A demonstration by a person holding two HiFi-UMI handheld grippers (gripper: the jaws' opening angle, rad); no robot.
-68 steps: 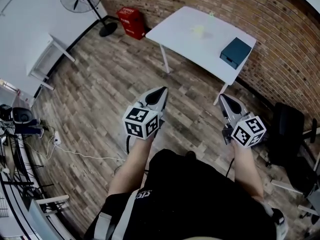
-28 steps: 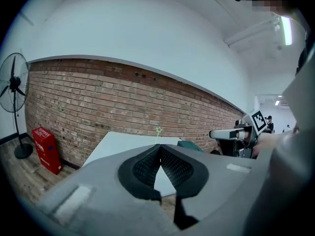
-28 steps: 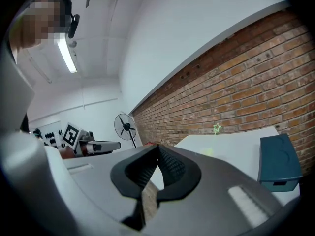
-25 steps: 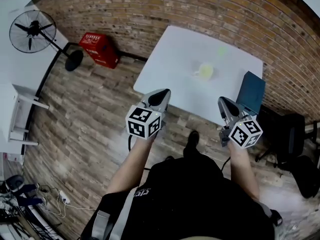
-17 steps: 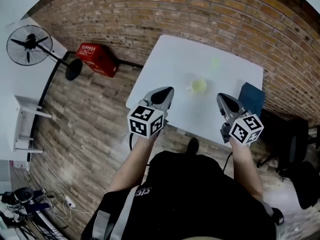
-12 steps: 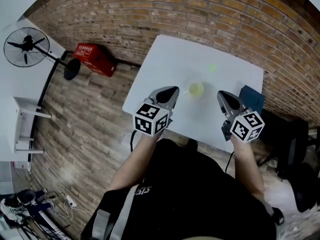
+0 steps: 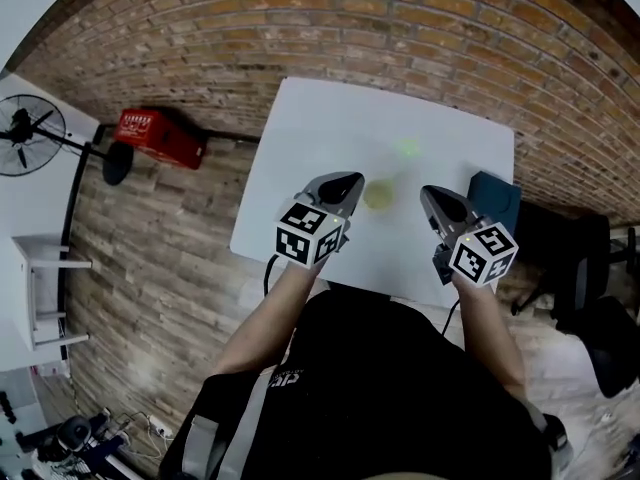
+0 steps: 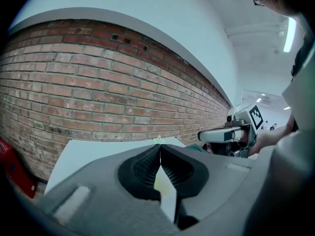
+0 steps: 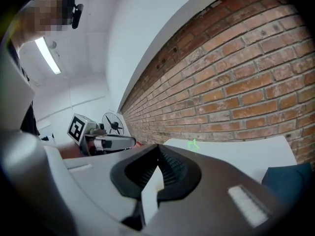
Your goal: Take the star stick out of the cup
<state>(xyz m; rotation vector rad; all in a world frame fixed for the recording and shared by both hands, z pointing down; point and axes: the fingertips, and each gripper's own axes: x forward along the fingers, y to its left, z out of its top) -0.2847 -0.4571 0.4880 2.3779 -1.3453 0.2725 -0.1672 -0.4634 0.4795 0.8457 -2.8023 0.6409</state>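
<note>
Hovering over the table [image 7: 300, 138], left gripper [image 7: 354, 179] and right gripper [image 7: 426, 191] were clenched, empty. Cup [image 7: 378, 194] sat just ahead between them, star stick [image 7: 406, 149] poking out. Probably light, thin, bendy: pinch the shaft under the star.

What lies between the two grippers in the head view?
The pale cup, on the white table, sits between left gripper and right gripper; the head view shows it.
</note>
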